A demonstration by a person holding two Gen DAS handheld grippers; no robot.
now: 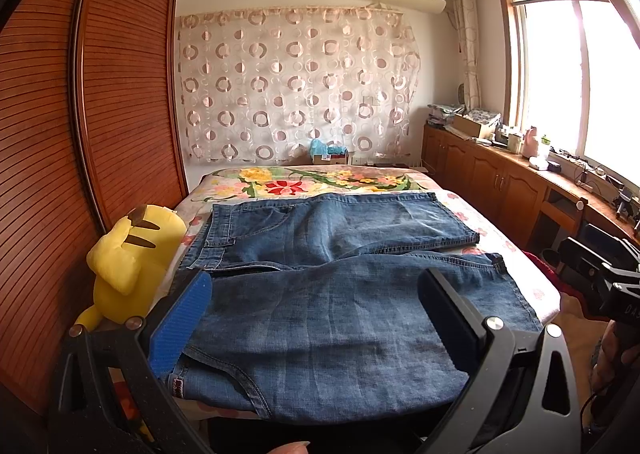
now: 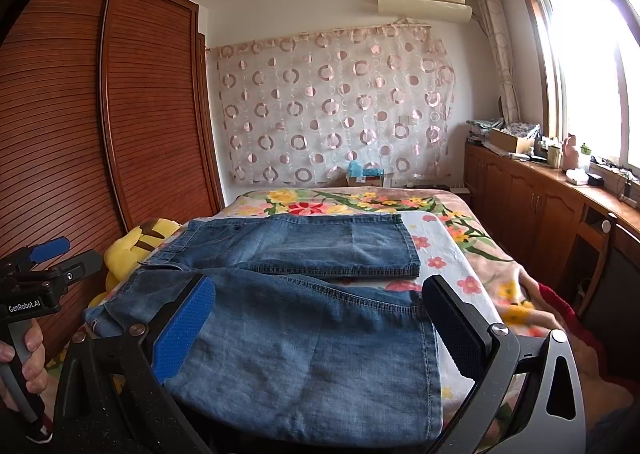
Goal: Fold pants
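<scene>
Pants (image 1: 340, 262): blue denim, spread on the bed (image 1: 516, 242), waist toward the wardrobe side, both legs running toward the window side. Near leg lies at the bed's near edge and overhangs it slightly; far leg lies flat beyond it, the two separated by a narrow gap at the hems.
Left tongs (image 1: 316, 318): wide apart, holding nothing, poised over the near leg close to the waist end. Blue pad (image 1: 180, 326) on one finger; contact with the cloth cannot be told.
Right tongs (image 2: 320, 326): wide apart, holding nothing, poised over the near leg at its hem end. The hem corner lies just beside the dark finger (image 2: 456, 330).
Plush toy (image 1: 132, 262): yellow, between the bed and the wardrobe (image 1: 80, 134), touching the bed's edge beside the waistband.
Bed cover: floral print, visible beyond and to the window side of the pants.
Counter (image 2: 560, 190): wooden cabinets under the window, carrying small items.
</scene>
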